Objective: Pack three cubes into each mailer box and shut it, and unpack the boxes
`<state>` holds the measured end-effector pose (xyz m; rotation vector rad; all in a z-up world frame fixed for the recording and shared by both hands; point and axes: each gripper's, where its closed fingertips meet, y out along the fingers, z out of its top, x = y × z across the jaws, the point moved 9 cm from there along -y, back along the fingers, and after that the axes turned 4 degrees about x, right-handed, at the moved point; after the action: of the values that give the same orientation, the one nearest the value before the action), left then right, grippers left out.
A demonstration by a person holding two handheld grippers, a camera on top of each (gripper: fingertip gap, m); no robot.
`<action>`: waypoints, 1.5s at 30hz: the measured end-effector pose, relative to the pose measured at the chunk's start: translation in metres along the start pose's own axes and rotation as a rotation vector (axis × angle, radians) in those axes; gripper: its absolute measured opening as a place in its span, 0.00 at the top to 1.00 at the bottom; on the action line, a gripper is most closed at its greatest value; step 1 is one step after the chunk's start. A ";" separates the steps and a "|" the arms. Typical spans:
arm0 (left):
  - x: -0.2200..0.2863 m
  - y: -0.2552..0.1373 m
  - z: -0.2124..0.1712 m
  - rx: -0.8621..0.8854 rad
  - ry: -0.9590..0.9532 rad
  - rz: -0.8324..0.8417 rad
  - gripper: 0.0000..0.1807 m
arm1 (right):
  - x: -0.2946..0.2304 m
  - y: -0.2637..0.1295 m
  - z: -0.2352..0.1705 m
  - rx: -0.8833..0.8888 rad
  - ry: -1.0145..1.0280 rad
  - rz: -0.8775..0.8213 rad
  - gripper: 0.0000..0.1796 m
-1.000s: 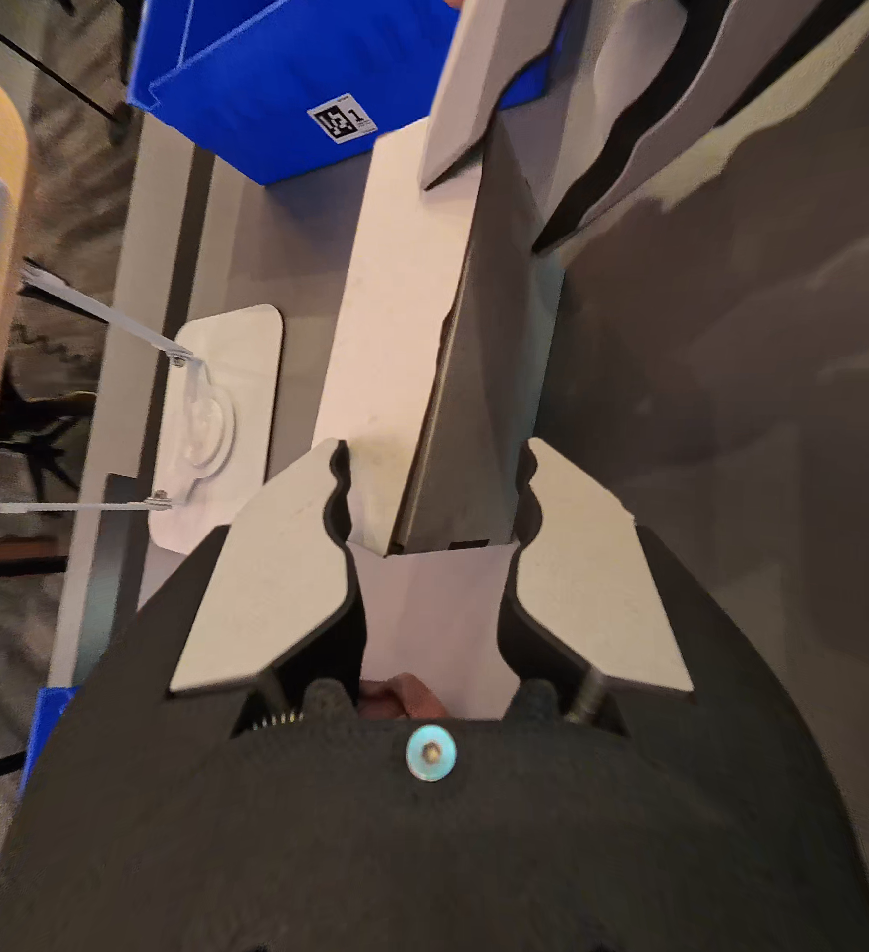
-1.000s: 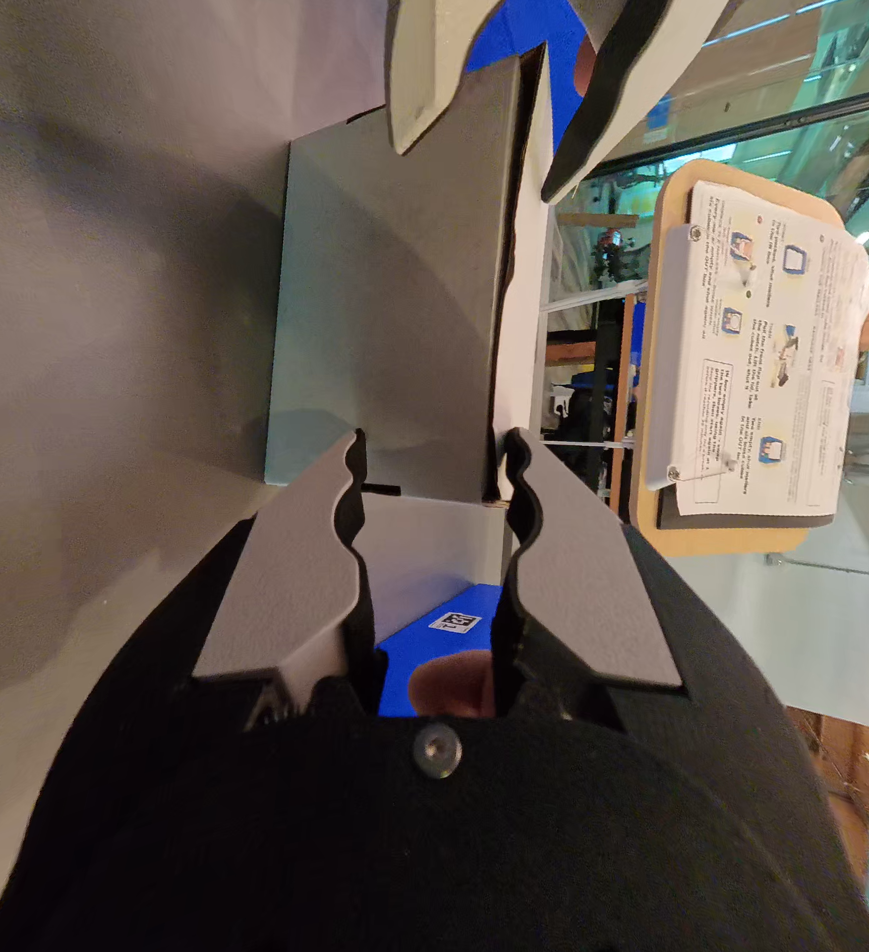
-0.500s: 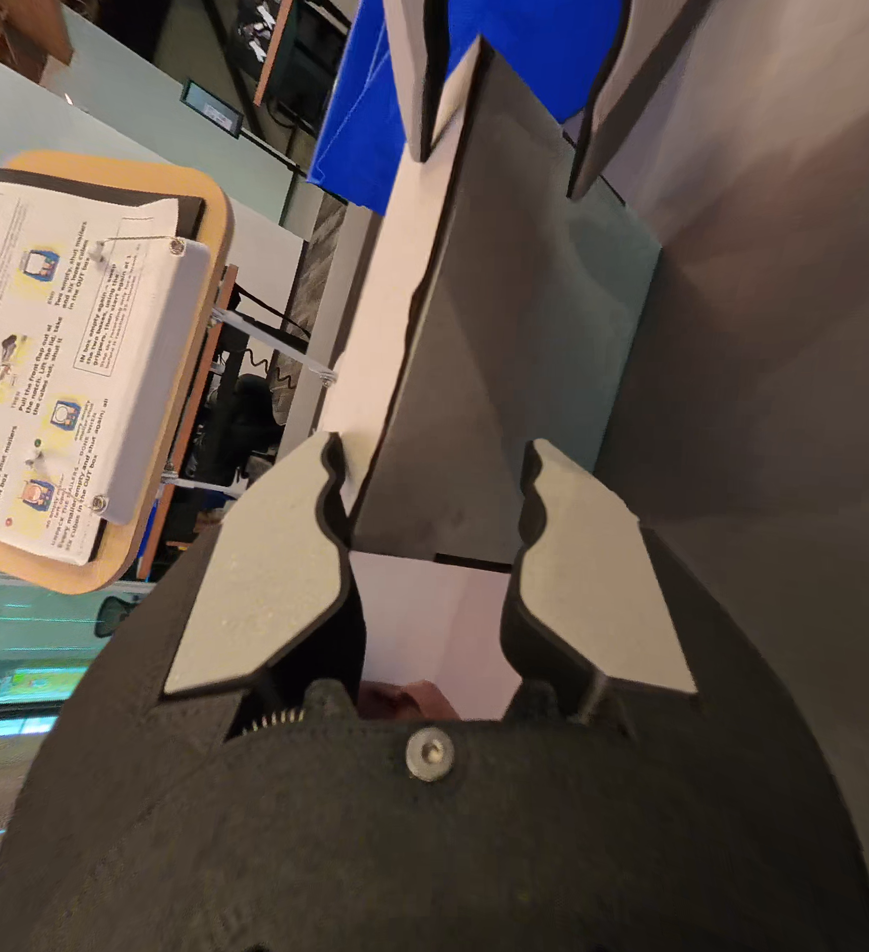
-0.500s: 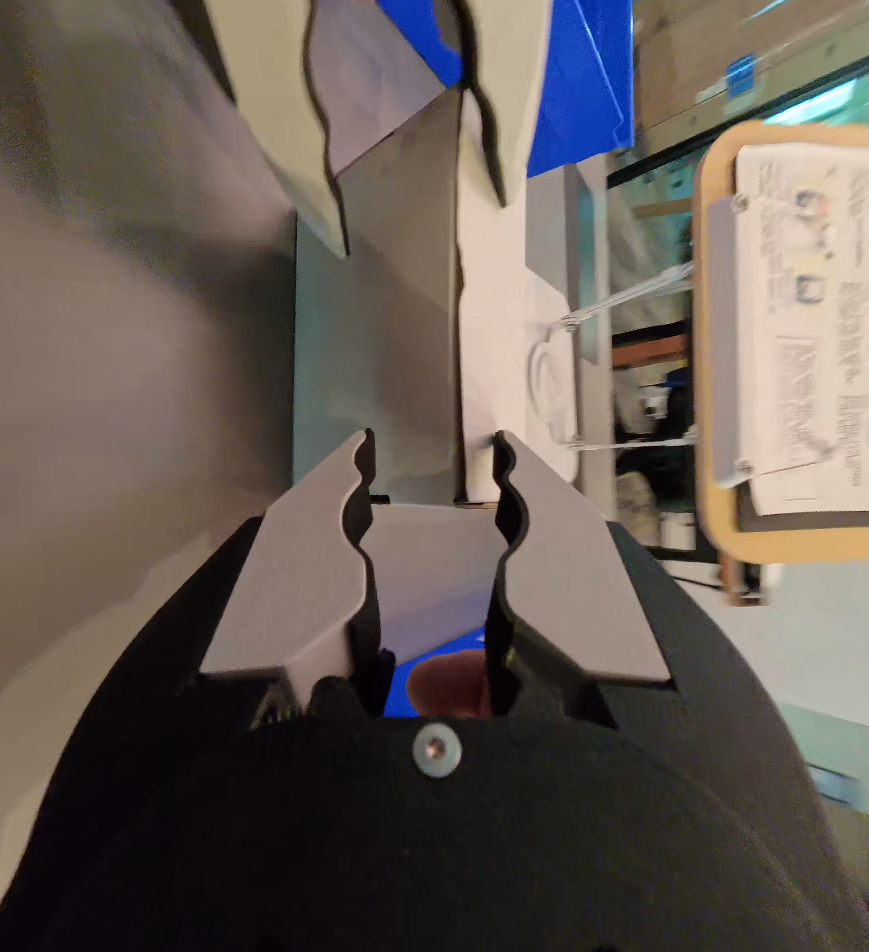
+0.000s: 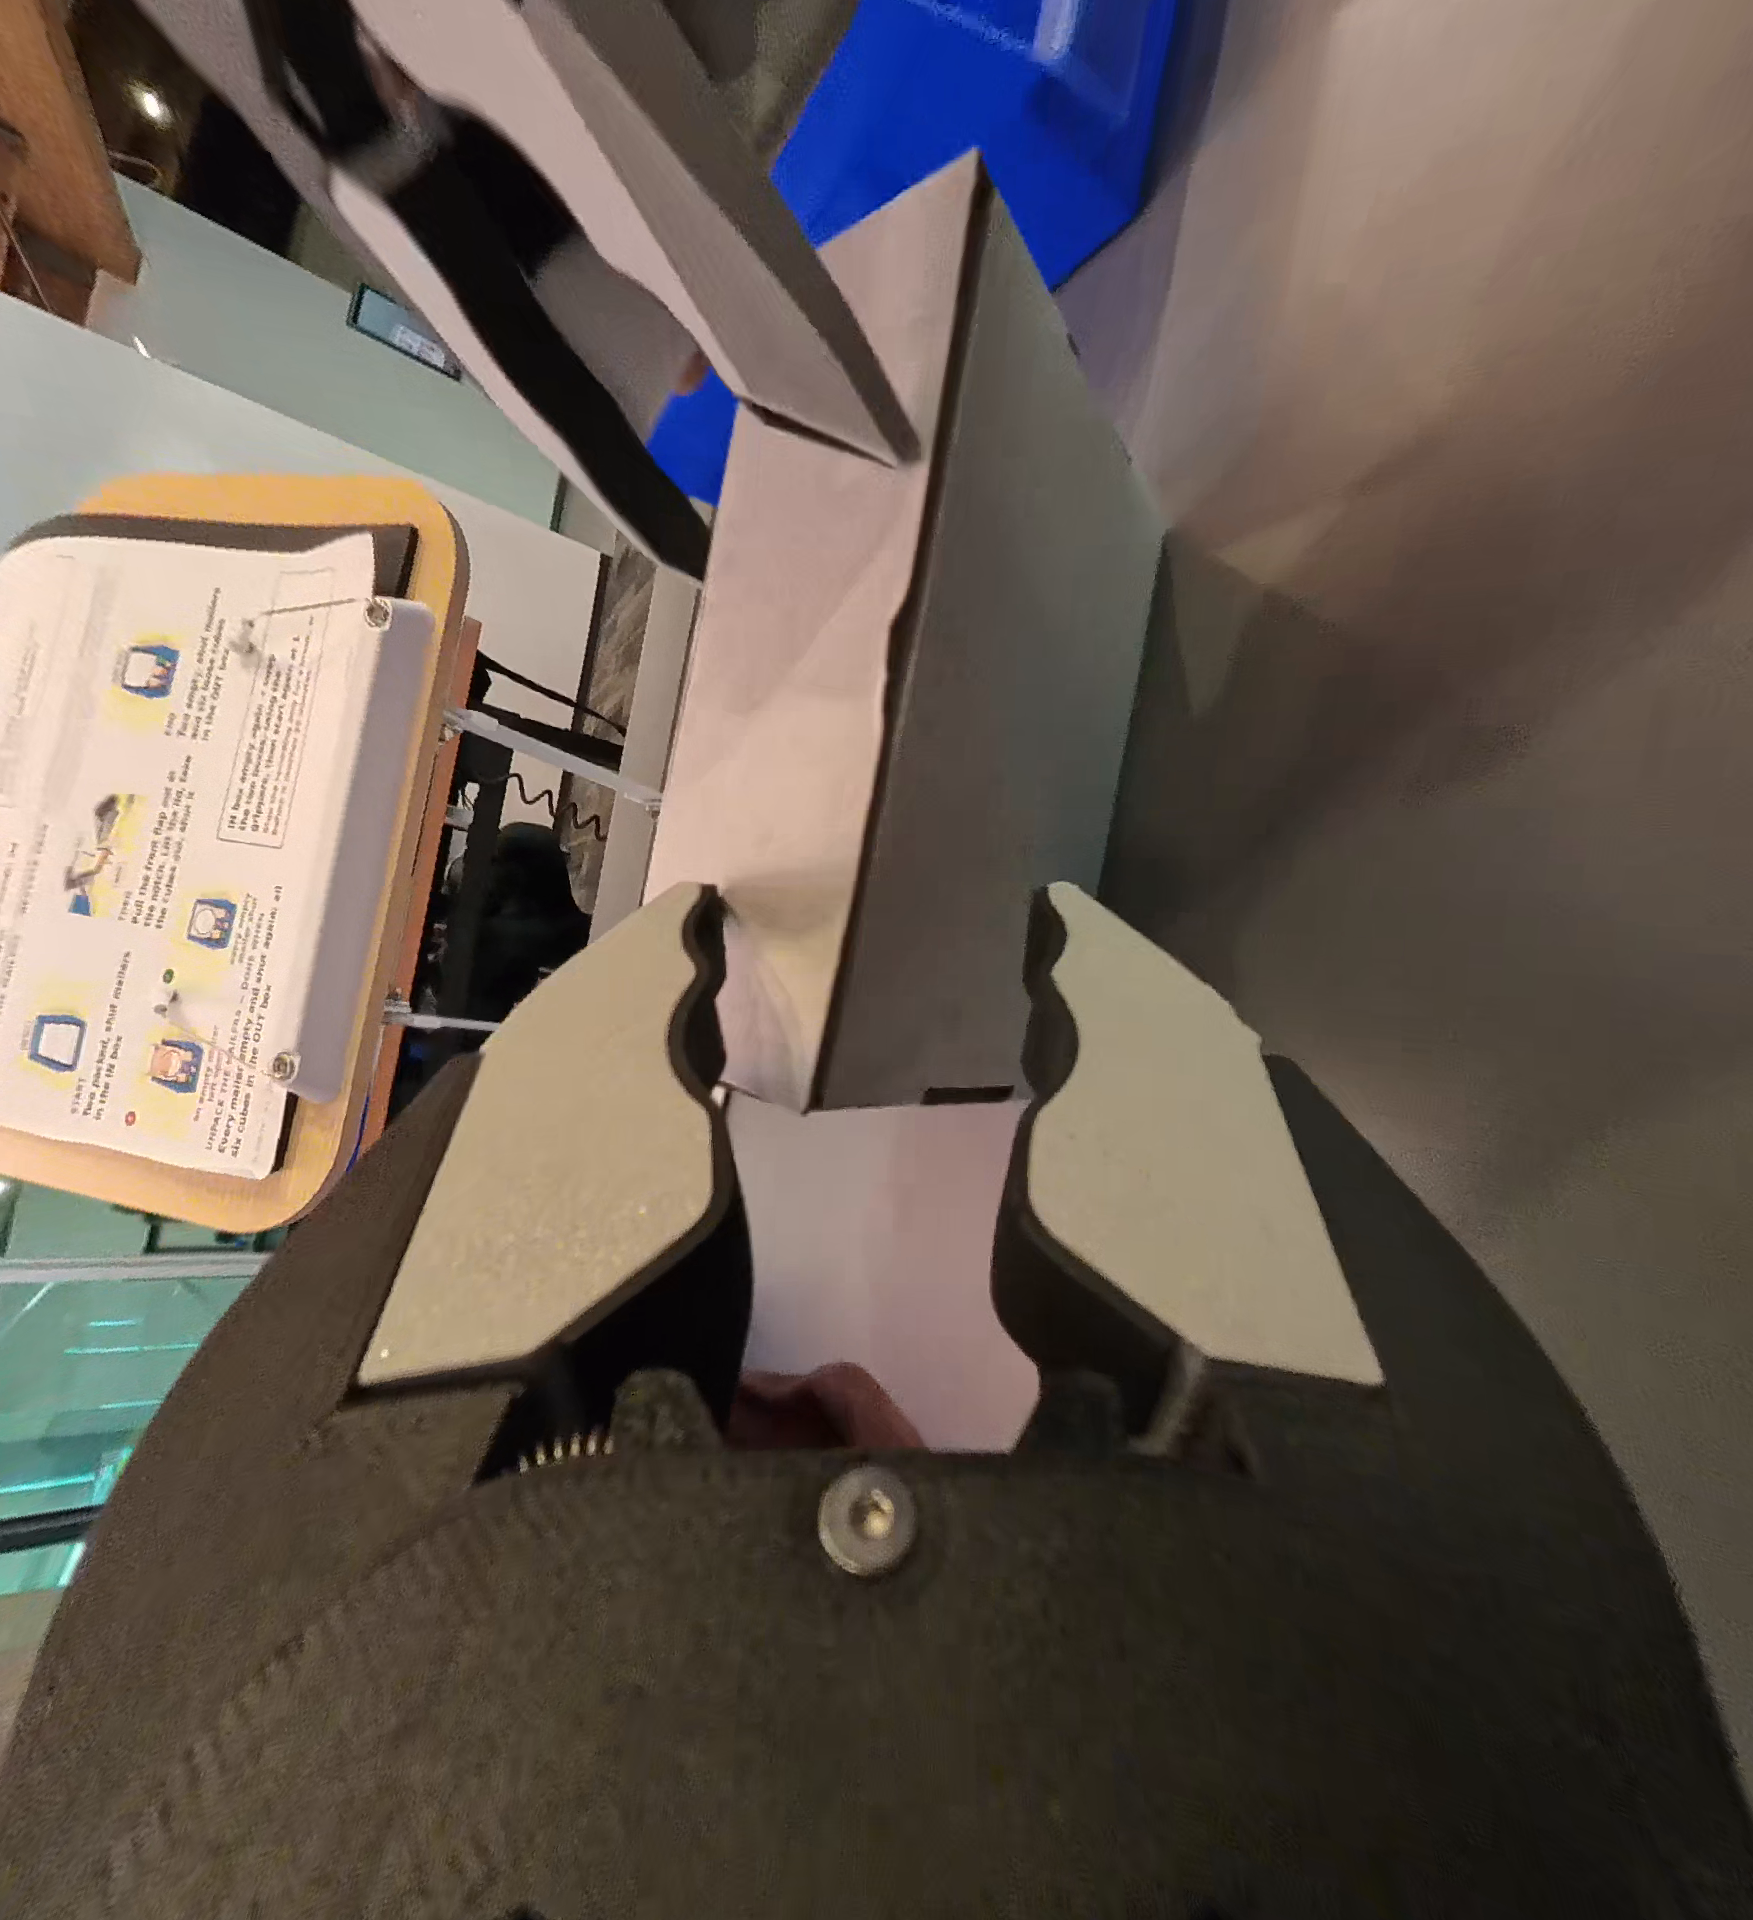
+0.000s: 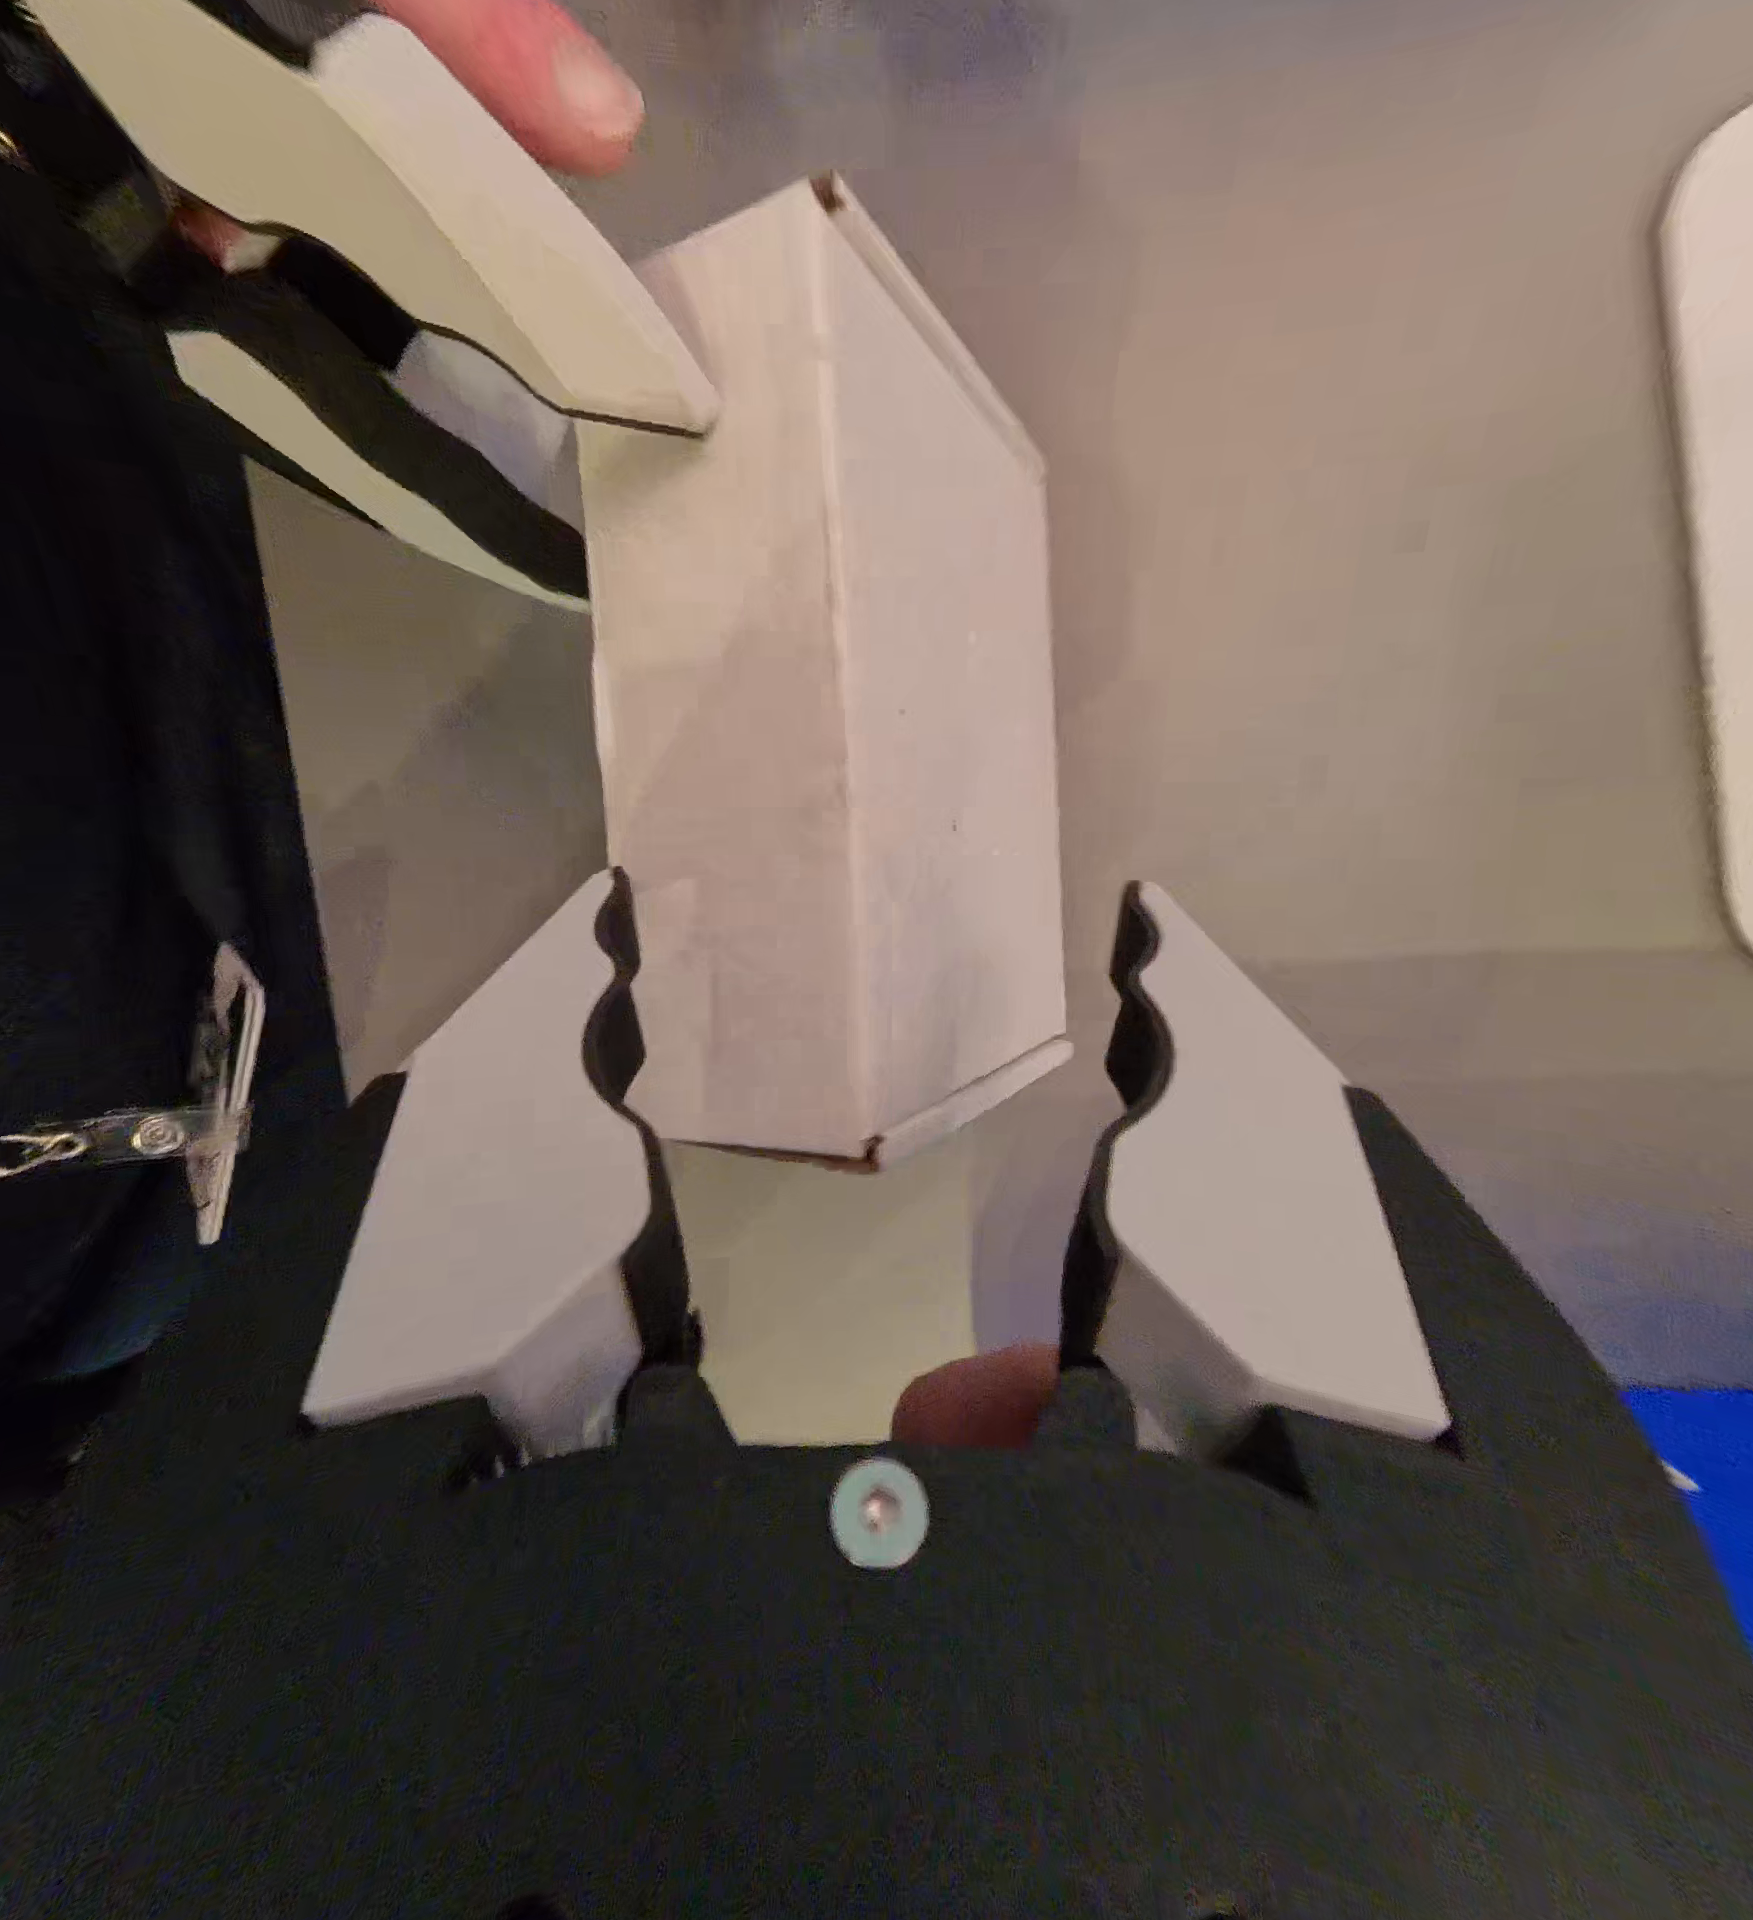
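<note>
Left wrist view, jaws clamping mailer box (image 5: 913,790), right's slack.

Mailer box (image 6: 830,675) between both tongs, endwise.

The left gripper (image 5: 877,997) has a matte black, rough-textured printed body that widens toward the camera, with one round silver screw (image 5: 865,1536) set at its centre. Its two fingers (image 5: 581,1132) are flat pale-grey plates with angled outer edges and black wavy inner edges; a small toothed gear shows at the base of one. The right gripper (image 6: 877,1013) is built alike: black grainy body, a silver screw (image 6: 878,1512) in a pale washer, pale-grey fingers (image 6: 1256,1195) lined with scalloped black pads. In the right wrist view a person's dark garment (image 6: 72,831) carries a metal badge clip (image 6: 124,1138).
</note>
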<state>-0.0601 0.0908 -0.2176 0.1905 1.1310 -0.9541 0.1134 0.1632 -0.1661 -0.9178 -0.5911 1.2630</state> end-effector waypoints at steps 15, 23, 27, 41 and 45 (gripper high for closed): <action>0.015 -0.024 -0.007 -0.011 -0.083 -0.103 0.71 | -0.004 0.072 -0.024 -0.302 -0.086 -0.078 0.26; -0.001 0.018 -0.037 -0.273 -0.422 -0.368 0.28 | -0.021 0.071 -0.029 -0.257 -0.179 -0.026 0.26; 0.018 0.024 -0.040 -0.233 -0.541 -0.512 0.24 | -0.030 0.071 -0.032 -0.240 -0.242 0.000 0.27; 0.015 0.025 -0.048 -0.138 -0.740 -0.624 0.63 | -0.067 0.065 -0.041 -0.238 -0.434 -0.377 0.26; 0.012 0.030 -0.048 -0.194 -0.656 -0.637 0.54 | -0.066 0.064 -0.046 -0.167 -0.374 -0.406 0.33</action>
<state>-0.0702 0.1300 -0.2595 -0.6398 0.6569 -1.3231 0.1009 0.0898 -0.2374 -0.6529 -1.1324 1.0275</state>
